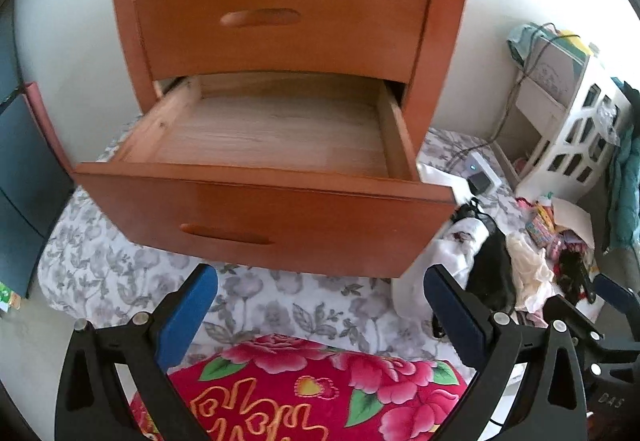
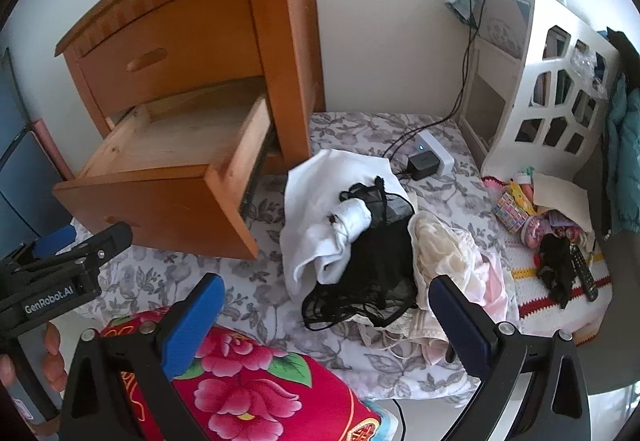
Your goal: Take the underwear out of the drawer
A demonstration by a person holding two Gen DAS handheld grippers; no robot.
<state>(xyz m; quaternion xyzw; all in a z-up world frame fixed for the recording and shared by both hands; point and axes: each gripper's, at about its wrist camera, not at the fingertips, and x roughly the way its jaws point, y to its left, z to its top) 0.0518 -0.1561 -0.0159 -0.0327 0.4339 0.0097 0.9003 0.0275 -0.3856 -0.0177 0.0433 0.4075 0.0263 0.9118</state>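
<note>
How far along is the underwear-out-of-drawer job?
Looks essentially done. The lower drawer is pulled open and its wooden floor shows bare; nothing visible inside. A pile of garments, white, black and cream, lies on the floral sheet beside the nightstand. Nothing in hand: left tongs and right tongs are both open and hold nothing. Left: perhaps closing the drawer.

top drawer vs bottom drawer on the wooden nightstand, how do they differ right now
The top drawer is pushed shut, flush with the nightstand; the bottom drawer is pulled far out. The top drawer hides its inside; the bottom drawer shows a bare pale wood floor with no clothes in it. Both have the same orange-brown curved front and an oval recessed handle.
</note>
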